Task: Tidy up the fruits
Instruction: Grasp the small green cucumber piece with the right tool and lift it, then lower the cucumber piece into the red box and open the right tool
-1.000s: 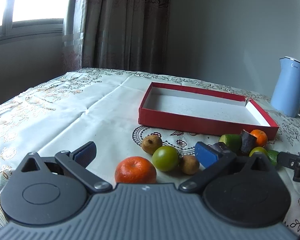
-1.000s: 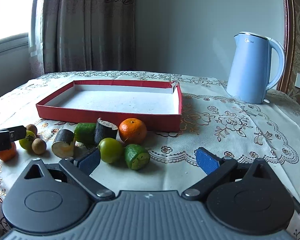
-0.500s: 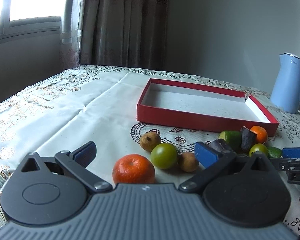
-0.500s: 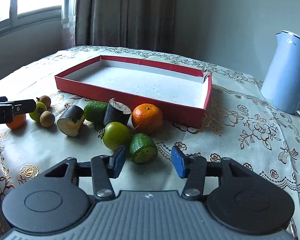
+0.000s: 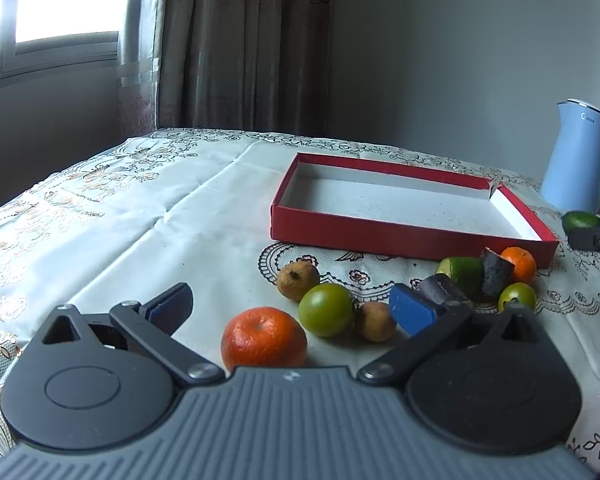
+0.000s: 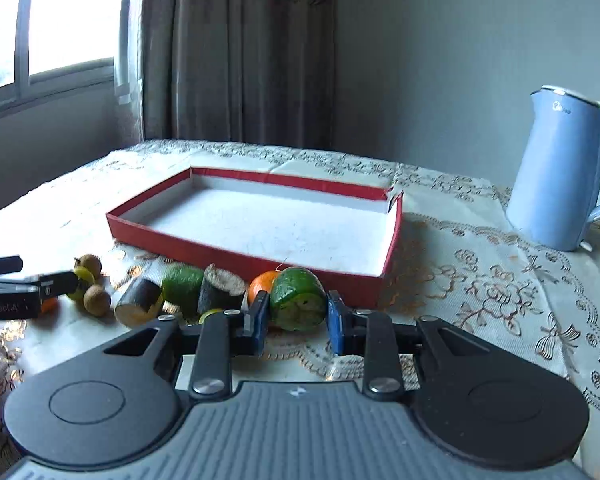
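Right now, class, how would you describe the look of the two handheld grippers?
Both the left gripper and the right gripper share one design: a ribbed grey body, two round black discs, black linkage arms with silver pivot screws, and blue pads on the jaws.

Faint, unreadable logo on blue kettle (image 6: 556,172)

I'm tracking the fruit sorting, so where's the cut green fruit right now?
The cut green fruit is clamped in the right gripper, low centre in the right wrist view, just before the red box.
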Demonstrator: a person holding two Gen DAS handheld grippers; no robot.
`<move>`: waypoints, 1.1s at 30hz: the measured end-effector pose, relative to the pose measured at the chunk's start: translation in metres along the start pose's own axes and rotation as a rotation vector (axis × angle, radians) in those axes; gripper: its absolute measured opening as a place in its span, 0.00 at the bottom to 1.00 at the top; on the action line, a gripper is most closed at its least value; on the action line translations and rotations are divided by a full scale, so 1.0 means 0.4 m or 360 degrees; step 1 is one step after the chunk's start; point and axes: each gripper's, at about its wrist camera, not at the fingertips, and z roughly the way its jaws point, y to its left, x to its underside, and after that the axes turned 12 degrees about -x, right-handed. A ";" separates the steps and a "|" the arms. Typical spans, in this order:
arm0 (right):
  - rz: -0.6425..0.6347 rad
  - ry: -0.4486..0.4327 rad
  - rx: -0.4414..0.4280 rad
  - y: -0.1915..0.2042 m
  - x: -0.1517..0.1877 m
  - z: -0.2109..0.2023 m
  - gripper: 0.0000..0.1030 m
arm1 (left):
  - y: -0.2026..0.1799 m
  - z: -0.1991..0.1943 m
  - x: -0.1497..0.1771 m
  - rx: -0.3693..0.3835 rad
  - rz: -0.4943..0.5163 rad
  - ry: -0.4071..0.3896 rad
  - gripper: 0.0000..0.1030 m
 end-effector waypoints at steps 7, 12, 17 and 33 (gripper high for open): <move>0.0104 0.0022 0.0065 -0.088 -0.113 0.162 0.28 | 0.005 -0.001 0.001 -0.0006 -0.0017 -0.0002 1.00; 0.0102 0.0150 0.0142 -0.108 -0.118 0.272 0.29 | 0.002 0.001 -0.001 0.0000 -0.0005 0.0003 1.00; 0.0123 0.0103 0.0187 -0.099 -0.092 0.224 0.31 | 0.002 0.003 -0.002 0.0011 -0.0002 0.0008 1.00; 0.0381 0.0057 0.0398 -0.057 0.084 0.044 0.85 | 0.055 0.006 -0.002 0.0029 -0.0052 0.0055 1.00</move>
